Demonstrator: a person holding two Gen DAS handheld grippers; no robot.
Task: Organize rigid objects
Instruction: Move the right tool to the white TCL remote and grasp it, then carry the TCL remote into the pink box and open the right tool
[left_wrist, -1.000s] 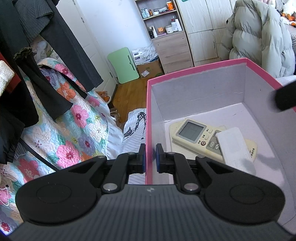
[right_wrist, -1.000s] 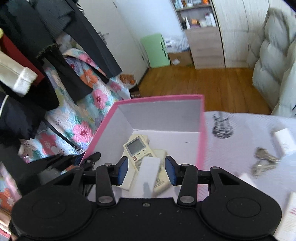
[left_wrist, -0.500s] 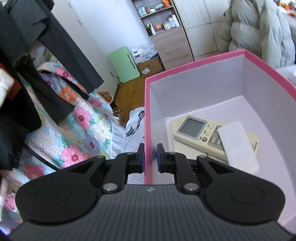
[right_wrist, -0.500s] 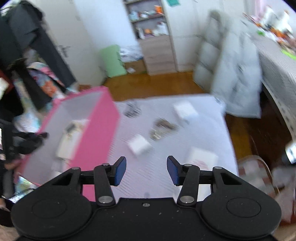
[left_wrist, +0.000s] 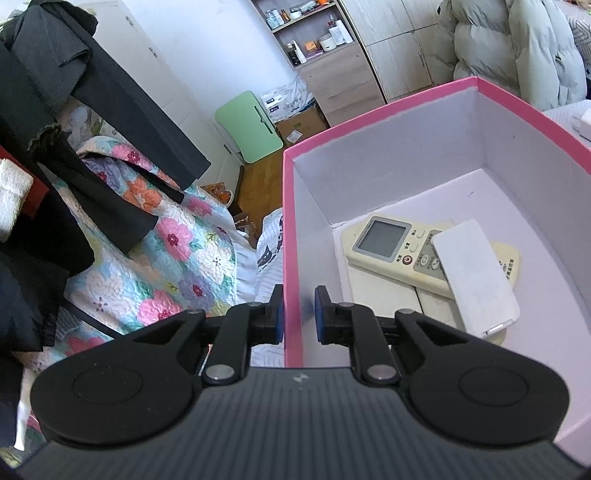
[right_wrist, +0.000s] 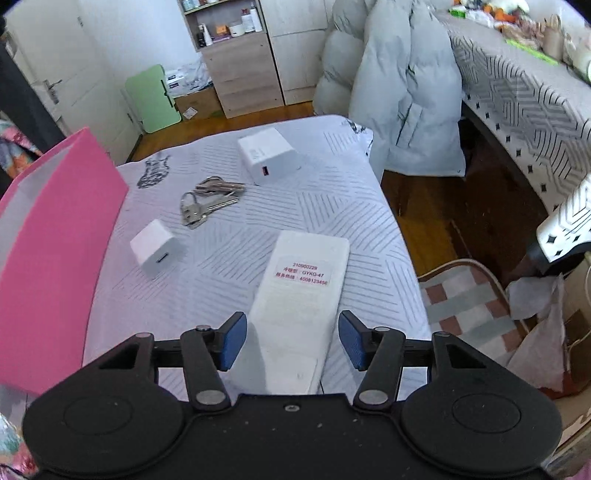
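Observation:
My left gripper (left_wrist: 298, 314) is shut on the near wall of the pink box (left_wrist: 291, 236). Inside lie a cream remote (left_wrist: 399, 245) with a screen and a white flat device (left_wrist: 474, 275) across it. My right gripper (right_wrist: 291, 339) is open, its pads either side of a white remote (right_wrist: 301, 295) lying face down with a red-lettered label on the striped table. It does not grip it. A small white charger (right_wrist: 155, 247), a bunch of keys (right_wrist: 207, 201) and a larger white charger (right_wrist: 266, 155) lie farther out. The pink box's outer wall (right_wrist: 55, 236) stands at the left.
The table's right edge (right_wrist: 399, 236) drops to wooden floor with a checked bag (right_wrist: 472, 306). A grey puffer coat (right_wrist: 399, 85) hangs beyond the table. Dark clothes (left_wrist: 74, 122) and a floral quilt (left_wrist: 162, 251) are left of the box.
My right gripper has swung from over the box to the table and now straddles the white remote. My left gripper keeps its hold on the box wall.

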